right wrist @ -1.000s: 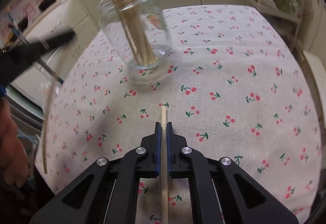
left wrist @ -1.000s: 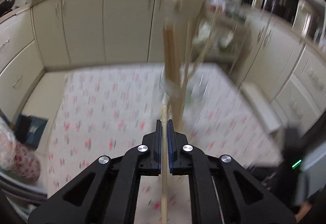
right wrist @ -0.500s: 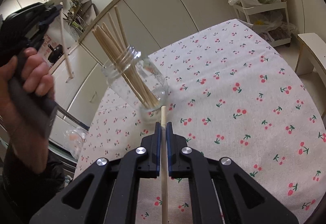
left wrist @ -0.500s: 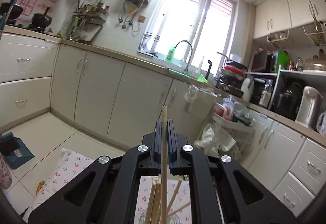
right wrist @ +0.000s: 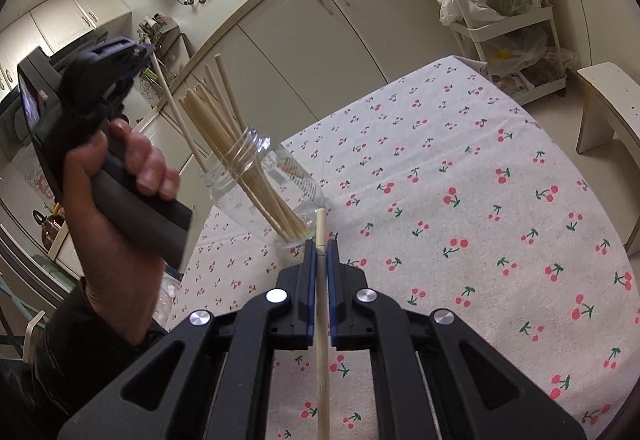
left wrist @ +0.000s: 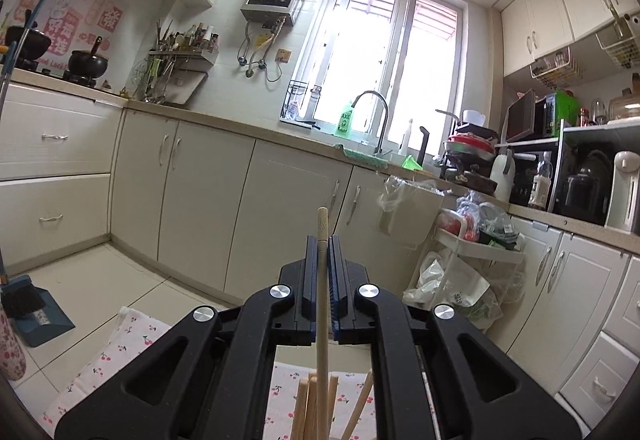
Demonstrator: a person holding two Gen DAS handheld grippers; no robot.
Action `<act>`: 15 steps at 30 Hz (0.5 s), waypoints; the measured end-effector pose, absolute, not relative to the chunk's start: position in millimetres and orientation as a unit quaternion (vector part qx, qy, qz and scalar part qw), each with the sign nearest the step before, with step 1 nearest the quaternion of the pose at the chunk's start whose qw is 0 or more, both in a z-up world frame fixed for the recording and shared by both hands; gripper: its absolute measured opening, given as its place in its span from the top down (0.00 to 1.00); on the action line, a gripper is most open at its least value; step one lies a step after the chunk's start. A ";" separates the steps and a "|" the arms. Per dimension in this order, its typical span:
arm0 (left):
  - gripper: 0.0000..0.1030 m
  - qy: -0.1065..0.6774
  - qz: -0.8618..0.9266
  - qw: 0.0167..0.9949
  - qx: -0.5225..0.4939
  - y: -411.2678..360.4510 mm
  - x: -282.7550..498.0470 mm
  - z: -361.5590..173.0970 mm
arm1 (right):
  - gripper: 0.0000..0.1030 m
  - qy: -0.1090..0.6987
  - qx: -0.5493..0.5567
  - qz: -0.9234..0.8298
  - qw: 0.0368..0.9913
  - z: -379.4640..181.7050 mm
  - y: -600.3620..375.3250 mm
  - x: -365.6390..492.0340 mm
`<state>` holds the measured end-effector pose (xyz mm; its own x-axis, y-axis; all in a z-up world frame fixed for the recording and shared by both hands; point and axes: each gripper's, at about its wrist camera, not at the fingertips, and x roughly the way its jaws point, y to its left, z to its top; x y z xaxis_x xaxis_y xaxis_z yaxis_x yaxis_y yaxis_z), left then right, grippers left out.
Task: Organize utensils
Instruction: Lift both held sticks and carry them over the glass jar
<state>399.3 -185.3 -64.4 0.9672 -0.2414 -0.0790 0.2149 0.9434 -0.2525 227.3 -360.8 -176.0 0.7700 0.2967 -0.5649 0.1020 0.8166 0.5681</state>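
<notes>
we log two grippers. the left gripper [left wrist: 322, 240] points out level toward the kitchen cabinets [left wrist: 208, 208], its jaws closed on one wooden chopstick [left wrist: 321, 280] that runs lengthwise between the pads and pokes past the tips. in the right wrist view we see the same left gripper [right wrist: 140, 50] raised in a hand [right wrist: 116, 200], its chopstick [right wrist: 176, 112] slanting down to just behind the jar's mouth; whether its lower end sits inside the jar we cannot tell.

the right gripper [right wrist: 319, 246] tilts down over the table, jaws clamped on a second chopstick [right wrist: 321, 300], whose tip lies just beside the base of the jar.

one clear glass jar [right wrist: 264, 188] stands on the cherry-print tablecloth [right wrist: 460, 200] near its left edge. it holds a bundle of chopsticks [right wrist: 224, 128] leaning out of the mouth; we count roughly eight to ten, the exact number lost where they overlap. their top ends [left wrist: 316, 400] show below the left gripper in the left wrist view.

also entered: one window [left wrist: 380, 80], one tap [left wrist: 376, 120], one white shelf cart [right wrist: 500, 0] holding bags.
</notes>
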 end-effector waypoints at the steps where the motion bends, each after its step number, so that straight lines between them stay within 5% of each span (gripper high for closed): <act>1: 0.95 0.051 -0.114 0.985 -0.117 -186.7 397.0 -67.1 | 0.94 0.334 0.298 0.054 0.893 -175.7 -361.6 227.2; 15: 0.95 0.031 -0.108 0.988 -0.102 -184.8 396.4 -70.7 | 0.94 0.323 0.299 0.063 0.896 -169.7 -361.9 231.6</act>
